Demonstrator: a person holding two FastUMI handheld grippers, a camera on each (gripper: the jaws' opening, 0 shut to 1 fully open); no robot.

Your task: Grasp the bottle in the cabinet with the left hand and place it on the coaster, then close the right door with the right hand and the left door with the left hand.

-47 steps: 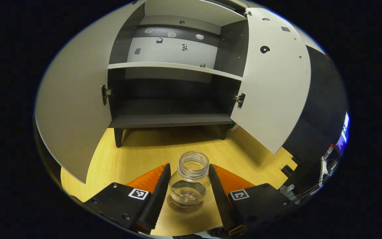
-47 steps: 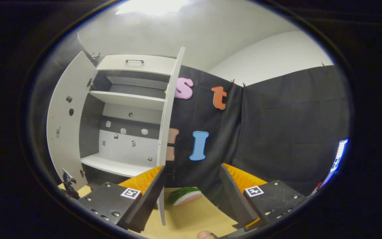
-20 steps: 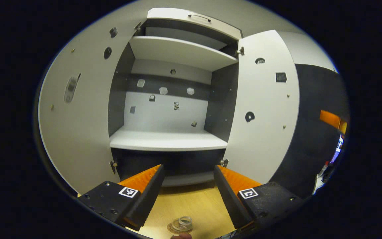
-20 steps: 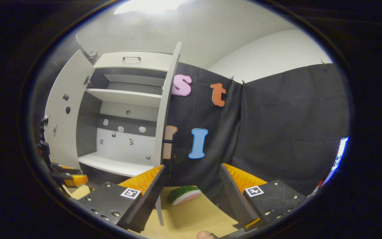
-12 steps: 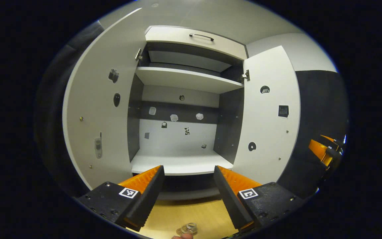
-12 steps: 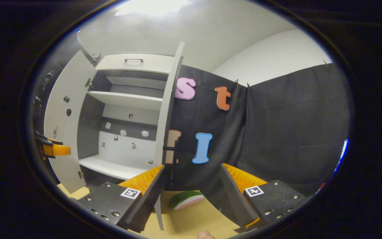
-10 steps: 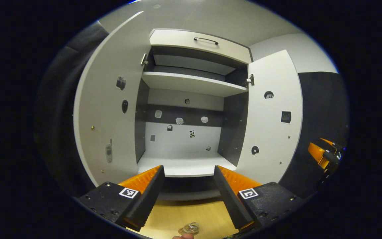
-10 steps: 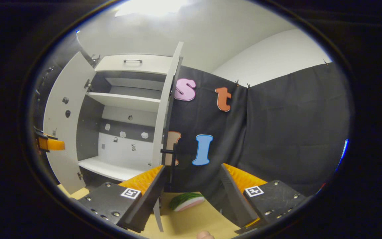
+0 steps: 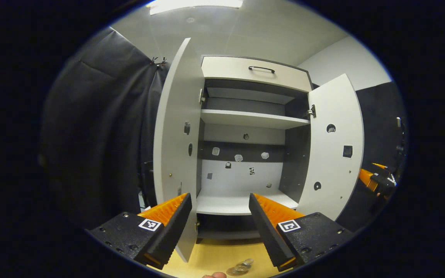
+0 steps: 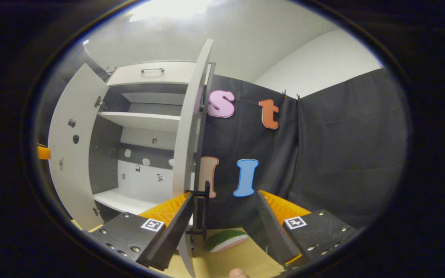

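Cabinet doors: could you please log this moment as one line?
bottle: on coaster | left door: open | right door: open | left gripper: open | right gripper: open

Matt white laminate cabinet (image 9: 251,73), pale wood-grain table (image 9: 216,258) — clear glossy bottle (image 9: 242,266), black cloth wall (image 10: 342,154)

A: We note a bright ceiling light (image 9: 195,3) overhead, glaring in both views.
B: We see edges bowed by fisheye; the cabinet (image 9: 245,146) sharp, its bottom compartment in shadow.

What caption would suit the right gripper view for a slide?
Open right claw facing the handle of the cabinet's open right door, a watermelon slice on the table behind.
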